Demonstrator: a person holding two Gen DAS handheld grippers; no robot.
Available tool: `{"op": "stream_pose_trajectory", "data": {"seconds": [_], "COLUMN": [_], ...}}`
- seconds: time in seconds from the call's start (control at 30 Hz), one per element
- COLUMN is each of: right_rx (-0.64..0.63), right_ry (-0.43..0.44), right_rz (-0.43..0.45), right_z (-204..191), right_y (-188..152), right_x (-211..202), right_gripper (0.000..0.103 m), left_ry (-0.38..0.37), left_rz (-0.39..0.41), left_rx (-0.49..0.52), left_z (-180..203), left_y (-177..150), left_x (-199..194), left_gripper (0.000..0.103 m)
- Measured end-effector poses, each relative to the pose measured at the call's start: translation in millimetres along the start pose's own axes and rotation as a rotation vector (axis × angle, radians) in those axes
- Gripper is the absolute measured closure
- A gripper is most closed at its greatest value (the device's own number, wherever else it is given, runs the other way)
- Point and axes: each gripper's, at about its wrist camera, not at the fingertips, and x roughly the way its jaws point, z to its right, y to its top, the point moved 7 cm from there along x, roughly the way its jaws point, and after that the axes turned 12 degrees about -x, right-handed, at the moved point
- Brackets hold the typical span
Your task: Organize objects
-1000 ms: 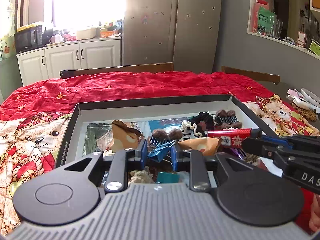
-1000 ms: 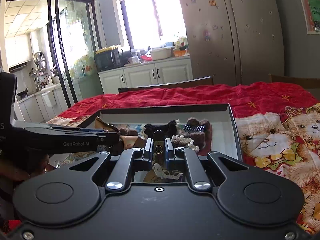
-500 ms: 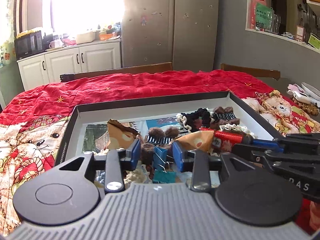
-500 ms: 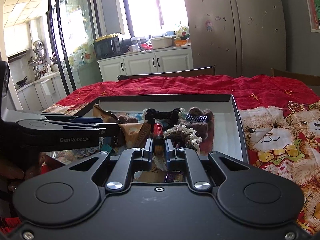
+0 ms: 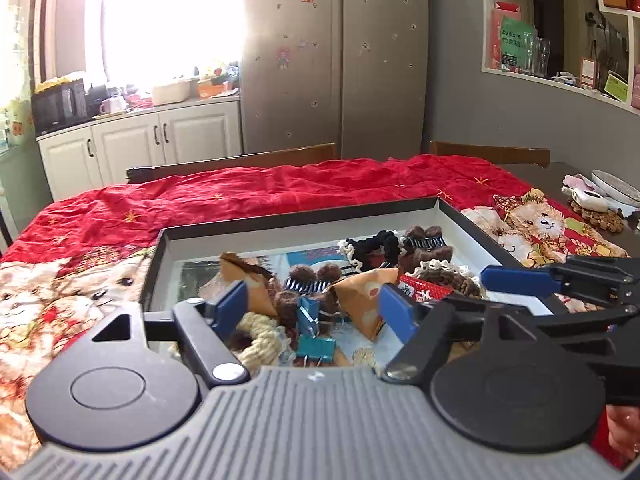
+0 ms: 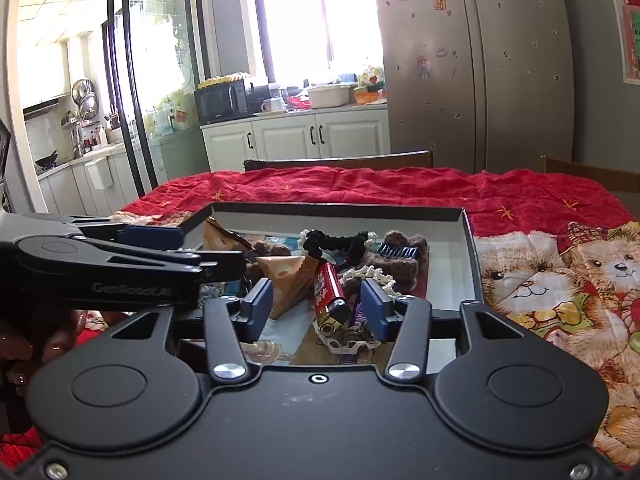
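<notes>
Ahead of your tongs, the tabletop is draped in a red cloth printed with teddy bears. A shallow black tray with a white inside rests directly on that cloth. Off to the right of your tongs, a woven coaster and a plate lie on bare wood.

Steel fridge standing upper centre, stickers showing on doors. Microwave sitting on white cabinets, left of fridge. Wall shelf upper right holding glasses. Sunlight flooding window upper left.
</notes>
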Motion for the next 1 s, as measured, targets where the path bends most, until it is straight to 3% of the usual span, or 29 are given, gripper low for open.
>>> {"op": "stream_pose_trajectory", "data": {"seconds": [0.33,0.6,1.0], "right_rx": [-0.015,-0.079,-0.082], "right_ry": [0.008,0.008,-0.030], "right_rz": [0.010,0.011,-0.046], "right_z": [-12.3,-36.4,-55.2], "right_y": [12.5,17.2,4.4], "right_x": [-42.8,-93.2,-145.5], "right_gripper": [0.038,0.023,0.017], "left_ry": [0.046,0.083,0.093], "left_rz": [0.009,0.005,0.006], "left_rx": [-0.016,-0.101,-0.139], "left_z": [-12.7,-35.8,-35.8], "left_y": [1.4,-7.3,-29.6], "left_x": [-51.8,-96.6,-156.4], "left_gripper": [0.010,0.000,0.000]}}
